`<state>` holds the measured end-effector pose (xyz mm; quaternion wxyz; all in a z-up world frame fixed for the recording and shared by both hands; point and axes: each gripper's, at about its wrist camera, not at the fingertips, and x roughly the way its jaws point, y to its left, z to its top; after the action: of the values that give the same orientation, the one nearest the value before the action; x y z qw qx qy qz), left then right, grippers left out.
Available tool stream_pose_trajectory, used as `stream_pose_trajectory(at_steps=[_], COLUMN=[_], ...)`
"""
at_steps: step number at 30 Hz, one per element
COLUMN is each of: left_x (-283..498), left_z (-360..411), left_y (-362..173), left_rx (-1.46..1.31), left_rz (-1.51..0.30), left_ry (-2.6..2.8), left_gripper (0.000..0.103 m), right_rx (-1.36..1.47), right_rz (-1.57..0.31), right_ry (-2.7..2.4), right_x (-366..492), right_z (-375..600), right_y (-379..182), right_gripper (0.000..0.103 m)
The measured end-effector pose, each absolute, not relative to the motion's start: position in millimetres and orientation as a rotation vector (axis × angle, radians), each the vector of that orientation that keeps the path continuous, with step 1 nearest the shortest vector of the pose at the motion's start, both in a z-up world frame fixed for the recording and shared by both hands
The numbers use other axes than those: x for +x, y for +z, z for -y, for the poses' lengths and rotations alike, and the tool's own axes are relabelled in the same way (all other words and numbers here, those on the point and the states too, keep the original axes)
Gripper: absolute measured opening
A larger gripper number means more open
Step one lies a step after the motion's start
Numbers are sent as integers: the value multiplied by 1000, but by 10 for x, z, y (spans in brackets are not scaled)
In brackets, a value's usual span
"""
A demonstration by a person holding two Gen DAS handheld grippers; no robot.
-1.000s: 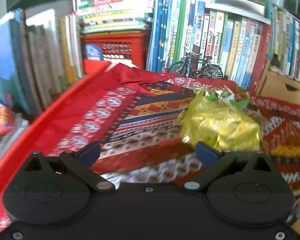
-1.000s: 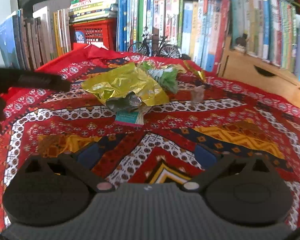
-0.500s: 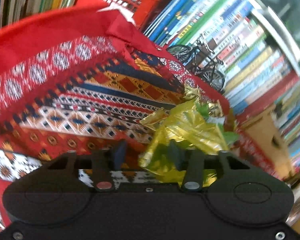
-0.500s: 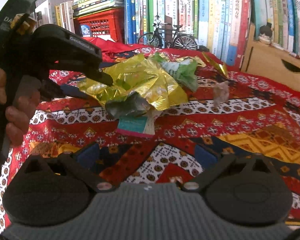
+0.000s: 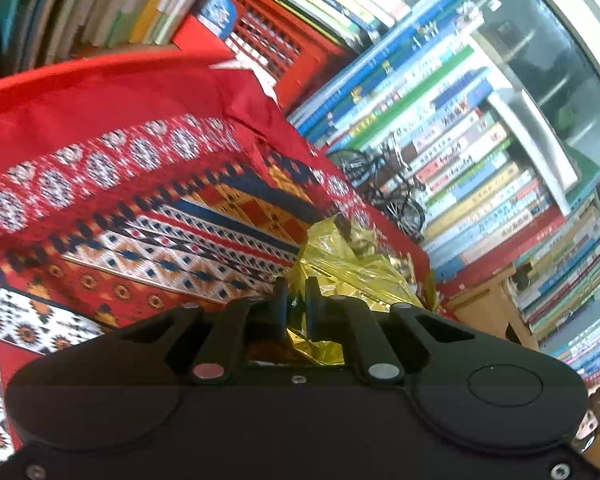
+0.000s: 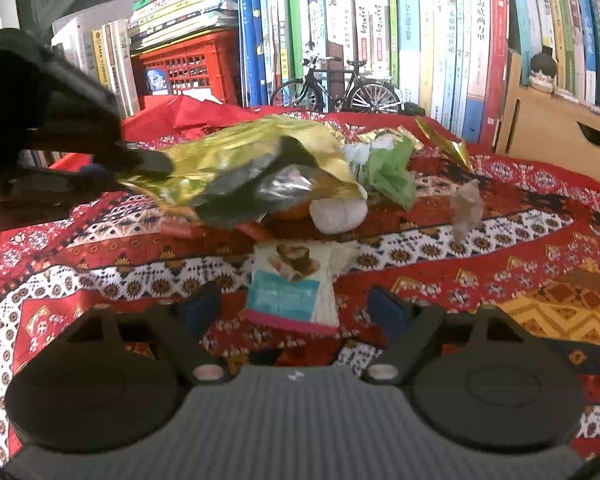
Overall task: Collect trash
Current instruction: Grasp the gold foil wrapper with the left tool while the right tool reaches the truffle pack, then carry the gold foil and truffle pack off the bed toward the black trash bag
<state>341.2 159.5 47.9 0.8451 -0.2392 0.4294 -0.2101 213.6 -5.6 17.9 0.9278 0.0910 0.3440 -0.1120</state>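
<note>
My left gripper (image 5: 296, 296) is shut on the edge of a crumpled gold foil wrapper (image 5: 352, 268). In the right wrist view that gripper (image 6: 148, 166) comes in from the left and holds the gold wrapper (image 6: 252, 148) lifted, so its dark silver underside shows. A white and teal snack packet (image 6: 292, 288) lies flat on the patterned red cloth (image 6: 500, 264). My right gripper (image 6: 294, 306) sits low around the packet's near end. Its jaws are closing, and the pads stand apart from the packet on both sides.
Behind the packet lie a white lump (image 6: 338, 210), a green wrapper (image 6: 392, 168), a clear crumpled wrapper (image 6: 466, 208) and a gold foil strip (image 6: 440, 140). A model bicycle (image 6: 336, 88), a red crate (image 6: 188, 68), rows of books and a wooden box (image 6: 560, 136) line the back.
The left gripper rolled, reached the gold wrapper and shut on its edge, lifting it. The right gripper came forward and down to the teal packet, and its jaws have narrowed.
</note>
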Motion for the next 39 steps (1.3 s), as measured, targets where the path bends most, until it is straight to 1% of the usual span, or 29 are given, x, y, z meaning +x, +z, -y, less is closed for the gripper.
stream_pose_trajectory(at_steps=[1,3,5,7,8,9,19,23,32,36,39], left_x=[3414,3413,3408,3391,3382,3371,3257,3127,2851,2713,2604], left_z=[-1640,-1749,-1856,-1964,-2012,-2057,-2339,-2428,-2787,-2920,-3094], left_y=[499,532,552,570,576,577,625,649,710,812,853], left_rx=[-508,-513,-521,-516,-510,-509,-519,-540,-595,-516,-530], left_rz=[-900,-885,-877,-869,-865,-862,-842,-833,-832,-817,-819], left_ry=[-434,-413,-396,-384,-377,-371,-343,-343,-343,-346,-358], left_gripper=[8,8,8,7,7,8,7,7,7,6,6], right_rx=[183,187,212,227,223,215,204,227,201,171,144], right_rz=[-707,-715,-713,-708,-710,-713,-694,-675,-686,-689,-684], right_ry=[-235,-253,-272,-278,-280,-286,-289,-311,-304,-291,-270], right_x=[2159,2199,2211,2213,2214,2214,2046,1856,1383,1177,1046], right_z=[57,70,105,132,133,132,109,57,-281,-480,-641], right_y=[177,169,167,167,169,171,322,445,566,601,645], right_gripper=[82,74,72,66,56,52,52,52,52,51,51])
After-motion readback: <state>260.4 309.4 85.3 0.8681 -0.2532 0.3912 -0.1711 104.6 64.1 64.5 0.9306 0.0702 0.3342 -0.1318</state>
